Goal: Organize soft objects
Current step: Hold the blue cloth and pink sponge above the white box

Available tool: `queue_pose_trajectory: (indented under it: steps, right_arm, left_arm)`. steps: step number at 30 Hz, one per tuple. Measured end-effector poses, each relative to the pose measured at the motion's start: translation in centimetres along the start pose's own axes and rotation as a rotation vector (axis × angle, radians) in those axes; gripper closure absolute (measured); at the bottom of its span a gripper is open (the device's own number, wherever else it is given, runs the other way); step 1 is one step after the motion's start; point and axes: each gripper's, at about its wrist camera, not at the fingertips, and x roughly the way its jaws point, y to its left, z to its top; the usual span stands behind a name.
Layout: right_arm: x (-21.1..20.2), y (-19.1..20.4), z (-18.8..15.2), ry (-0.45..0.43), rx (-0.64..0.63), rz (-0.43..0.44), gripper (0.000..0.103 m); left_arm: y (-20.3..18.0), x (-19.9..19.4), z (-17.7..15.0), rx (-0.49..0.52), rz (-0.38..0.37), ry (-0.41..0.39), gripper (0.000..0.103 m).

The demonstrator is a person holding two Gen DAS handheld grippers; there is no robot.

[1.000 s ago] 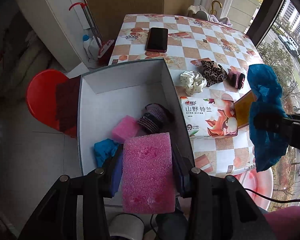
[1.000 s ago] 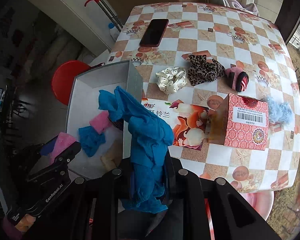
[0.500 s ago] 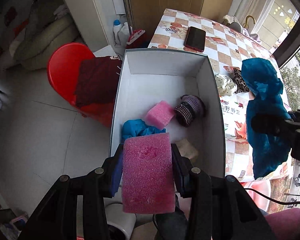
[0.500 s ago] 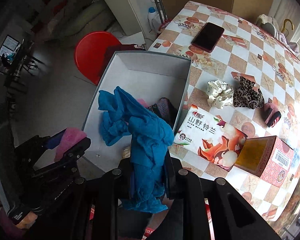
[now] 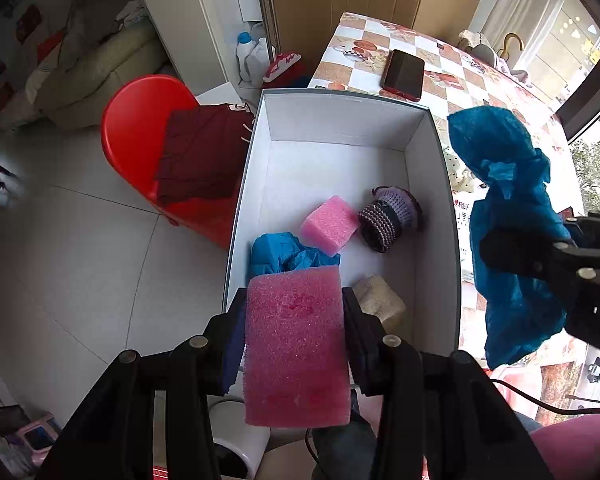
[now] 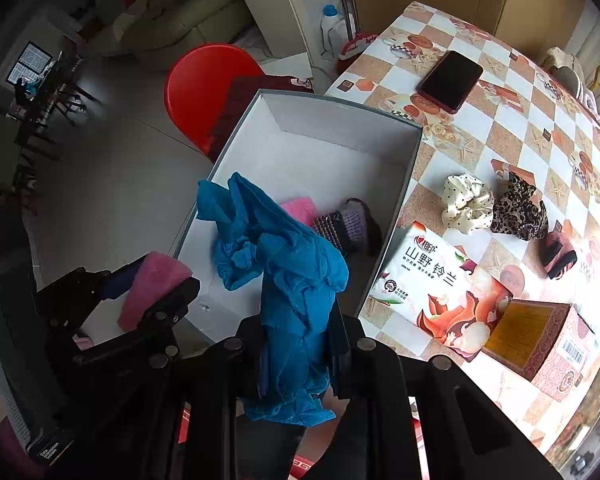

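Note:
My left gripper [image 5: 294, 316] is shut on a pink foam sponge [image 5: 296, 344], held over the near end of a white cardboard box [image 5: 340, 120]. Inside the box lie a smaller pink sponge [image 5: 330, 226], a crumpled blue cloth [image 5: 284, 254], a purple knitted piece [image 5: 388, 218] and a beige sponge [image 5: 380, 302]. My right gripper [image 6: 298, 344] is shut on a blue cloth [image 6: 292, 280] that hangs above the box's near right corner. The same blue cloth [image 5: 508, 232] shows at the right of the left wrist view.
On the checked table [image 6: 500, 112] lie a phone [image 6: 450, 80], a white dotted scrunchie [image 6: 466, 202], a leopard scrunchie [image 6: 518, 210], a pink-and-black piece [image 6: 560, 254], a tissue pack [image 6: 440, 292] and a red carton [image 6: 540, 344]. A red chair [image 5: 148, 148] with a dark garment stands left of the box.
Both grippers have swung left from the table side to over the box, rolling as they went. Each keeps its grip: the sponge on the left, the blue cloth on the right.

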Motion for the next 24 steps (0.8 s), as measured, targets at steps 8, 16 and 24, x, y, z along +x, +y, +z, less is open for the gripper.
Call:
queue_pose_trajectory:
  steps: [8, 16, 24]
  right_arm:
    - [0.71, 0.06, -0.31, 0.024, -0.002, 0.015, 0.082]
    - [0.93, -0.67, -0.54, 0.031, 0.029, 0.023, 0.082]
    - [0.72, -0.78, -0.71, 0.026, 0.035, 0.024, 0.082]
  left_arm:
    - [0.08, 0.42, 0.07, 0.001, 0.005, 0.014, 0.056]
    - [-0.34, 0.70, 0.09, 0.016, -0.003, 0.025, 0.056]
    - [-0.54, 0.75, 0.07, 0.025, -0.009, 0.030, 0.056]
